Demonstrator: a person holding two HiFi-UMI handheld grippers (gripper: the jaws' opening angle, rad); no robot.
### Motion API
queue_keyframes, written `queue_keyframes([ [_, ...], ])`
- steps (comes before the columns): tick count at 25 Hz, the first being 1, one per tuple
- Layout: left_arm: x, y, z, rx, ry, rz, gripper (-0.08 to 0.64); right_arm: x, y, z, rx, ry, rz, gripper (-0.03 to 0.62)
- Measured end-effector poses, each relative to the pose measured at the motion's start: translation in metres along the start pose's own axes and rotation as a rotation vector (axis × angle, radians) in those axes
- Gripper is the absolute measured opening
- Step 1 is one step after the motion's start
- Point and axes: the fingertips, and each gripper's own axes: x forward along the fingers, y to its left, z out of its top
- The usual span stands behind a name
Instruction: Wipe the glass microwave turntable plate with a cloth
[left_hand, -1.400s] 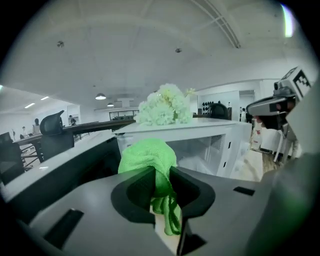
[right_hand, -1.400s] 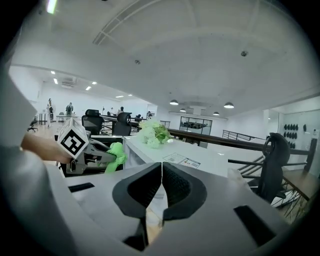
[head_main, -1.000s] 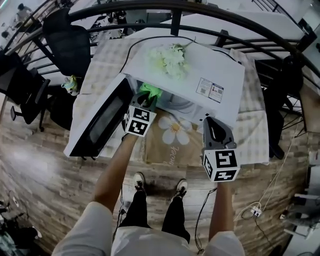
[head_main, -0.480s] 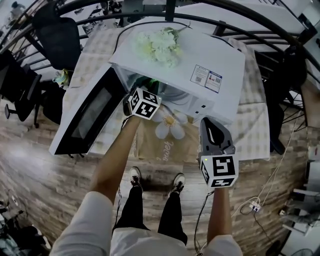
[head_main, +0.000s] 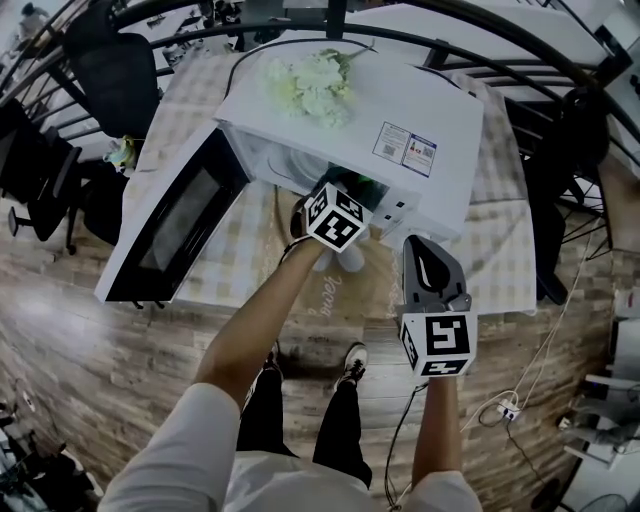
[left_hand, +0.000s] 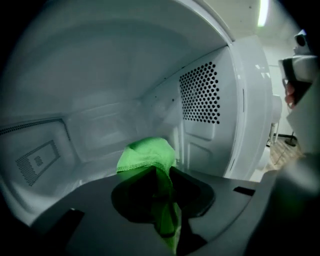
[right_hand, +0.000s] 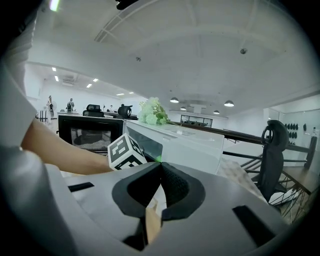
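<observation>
Surface: a checked table (head_main: 505, 250) is seen from above, standing on a wood floor (head_main: 110, 370); chairs (head_main: 125, 75) are grouped at 10 o'clock.
Cloth: the green cloth (left_hand: 147, 152) is bunched up inside the oven cavity, close to the back wall. Only a sliver of it is seen from the head view.
Plate: the plate cannot be made out in any view. The cavity floor is covered by the gripper body and by blur.
Left gripper: the left gripper (left_hand: 162, 172) is reached into the cavity mouth. Its jaws are closed onto the cloth, with a fold pinched between them and trailing toward 6 o'clock.
Microwave: the white microwave (head_main: 400, 110) is set on the table, its door (head_main: 175, 225) swung out toward 8 o'clock. A perforated panel (left_hand: 200, 92) is seen at 2 o'clock in the left gripper view.
Flowers: pale flowers (head_main: 310, 85) are laid on the microwave top, toward 11 o'clock.
Mat: a tan daisy-print mat (head_main: 330, 295) is spread on the table at 6 o'clock from the microwave, partly covered by the left arm.
Right gripper: the right gripper (right_hand: 161, 162) is held outside the microwave, at 5 o'clock from the left gripper. Its jaws are pressed together at the tips, with nothing between them.
</observation>
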Motion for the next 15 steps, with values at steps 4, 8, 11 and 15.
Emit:
queue_keyframes([
  [4, 0.002, -0.009, 0.008, -0.074, -0.028, -0.066, 0.087, -0.003, -0.001, -0.003, 0.036, 0.014, 0.008, 0.011],
  [8, -0.015, 0.028, 0.01, -0.057, -0.092, 0.008, 0.087, -0.005, 0.001, -0.001, 0.072, -0.002, 0.029, 0.011],
  [11, -0.032, 0.086, -0.002, -0.023, -0.067, 0.209, 0.087, -0.001, 0.002, -0.004, 0.029, 0.017, 0.015, 0.012],
  [15, -0.046, 0.149, -0.036, -0.002, 0.045, 0.364, 0.087, 0.006, 0.006, -0.008, 0.0, 0.031, 0.018, 0.014],
])
